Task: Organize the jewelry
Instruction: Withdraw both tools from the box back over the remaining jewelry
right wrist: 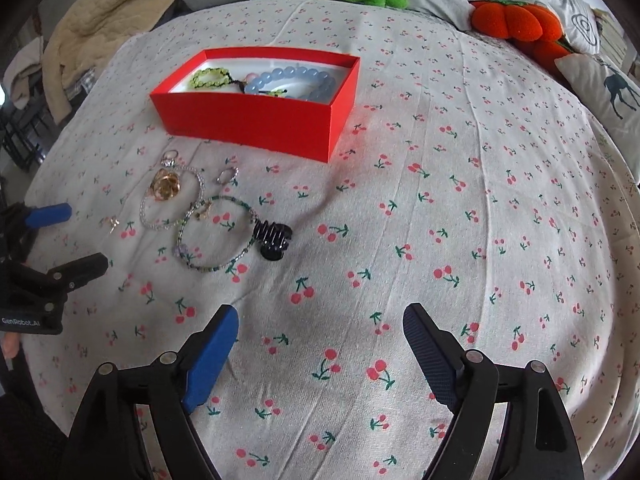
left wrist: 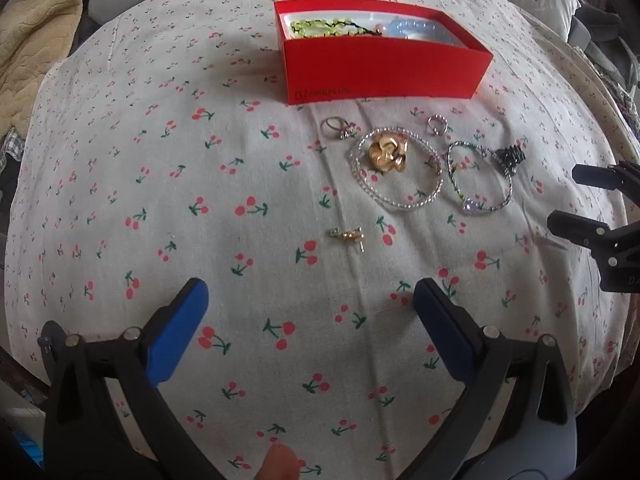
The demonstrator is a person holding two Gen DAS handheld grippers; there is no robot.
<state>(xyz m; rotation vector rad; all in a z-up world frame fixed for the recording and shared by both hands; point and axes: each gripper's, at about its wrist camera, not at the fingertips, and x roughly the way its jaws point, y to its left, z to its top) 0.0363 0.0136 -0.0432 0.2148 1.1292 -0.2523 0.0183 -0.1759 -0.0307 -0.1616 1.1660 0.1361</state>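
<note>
Here my left gripper (left wrist: pixel 310 296) hangs low over the bed's cherry-print sheet (left wrist: pixel 160 184), jaws spread wide apart and holding nothing, aimed toward the red box (left wrist: pixel 380 68). My right gripper (right wrist: pixel 320 320) hovers the same way further right, jaws also wide apart and empty, pointing over bare sheet with the jewelry off to its left.

The box sits open on the sheet, its long axis running roughly left to right in the left view; inside lie a yellow-green bead bracelet (right wrist: pixel 208 78) and a pale blue bead bracelet (right wrist: pixel 292 82). Just in front of the box the loose pieces cluster: a clear bead bracelet (left wrist: pixel 396 168) lying flat as a ring around a crumpled gold flower piece (left wrist: pixel 388 154), a thin multicoloured bead bracelet (left wrist: pixel 480 178) beside it, a black claw clip (right wrist: pixel 272 240) touching that bracelet's edge, and two rings (left wrist: pixel 336 126) nearest the box. A small gold earring (left wrist: pixel 348 236) lies apart, closest to my left jaws.
</note>
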